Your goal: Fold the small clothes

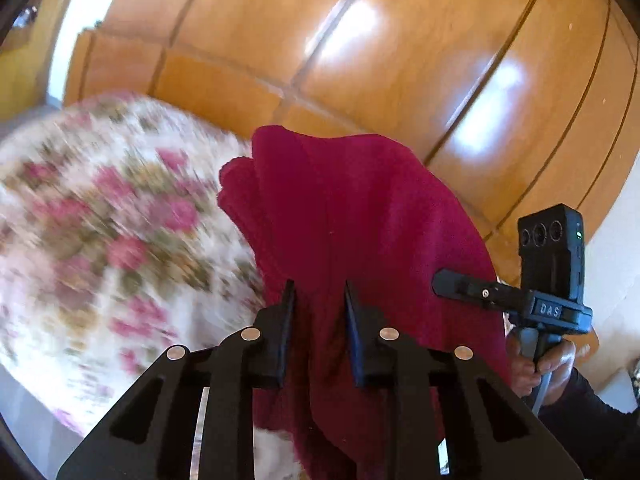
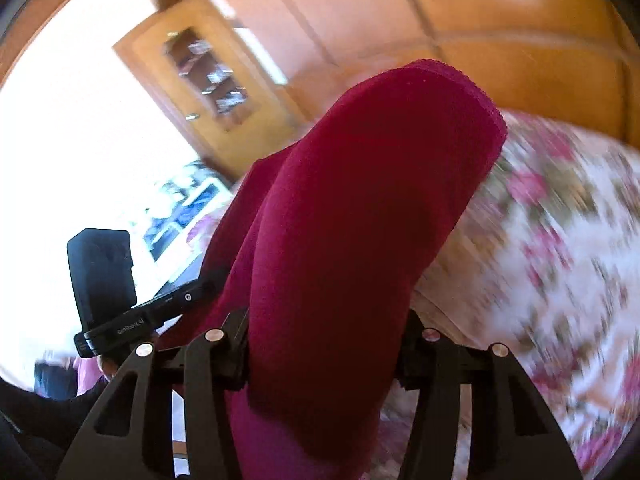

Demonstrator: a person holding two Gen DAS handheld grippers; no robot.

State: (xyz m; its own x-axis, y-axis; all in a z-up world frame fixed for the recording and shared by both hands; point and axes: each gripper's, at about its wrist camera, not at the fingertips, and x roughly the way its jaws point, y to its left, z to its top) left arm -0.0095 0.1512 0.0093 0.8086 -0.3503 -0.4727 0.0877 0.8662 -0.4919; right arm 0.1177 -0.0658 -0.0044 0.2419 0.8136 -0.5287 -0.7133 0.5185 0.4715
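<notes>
Both tools carry one dark red knitted garment (image 1: 360, 216) lifted clear above the floral bedspread (image 1: 100, 220), in front of the wooden wardrobe: the left tool (image 1: 320, 300) has its jaws pinched on a bunched fold, and the right tool (image 2: 324, 344) is closed around a thicker roll of the same cloth, which drapes over and hides its fingertips. The step looks like raising the garment to shake it flat before laying it back on the bedspread. Done well, both grips stay firm and level with each other, drawn apart until the cloth hangs taut and smooth
</notes>
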